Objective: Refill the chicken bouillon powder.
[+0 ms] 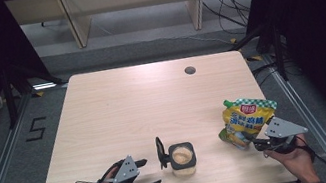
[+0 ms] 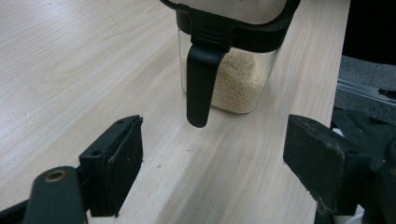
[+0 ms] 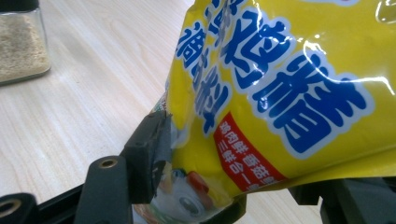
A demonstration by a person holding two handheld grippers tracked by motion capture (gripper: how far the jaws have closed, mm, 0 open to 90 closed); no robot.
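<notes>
My right tongs (image 1: 260,144) pinch the pouch (image 1: 246,120) upright for pouring; left tongs (image 1: 141,175) gape before the jar (image 1: 182,158).

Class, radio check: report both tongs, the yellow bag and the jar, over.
Left tongs open, empty, facing the jar. Right tongs shut on yellow bag, held upright. Jar lid up, granules inside. Nothing between them.

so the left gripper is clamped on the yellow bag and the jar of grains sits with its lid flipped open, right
Not quite: the right gripper is the one clamped on the yellow bag, as the right gripper view shows, with the bag pinched between its jaws. The left gripper is open beside the jar. The jar's lid is indeed flipped open.
</notes>
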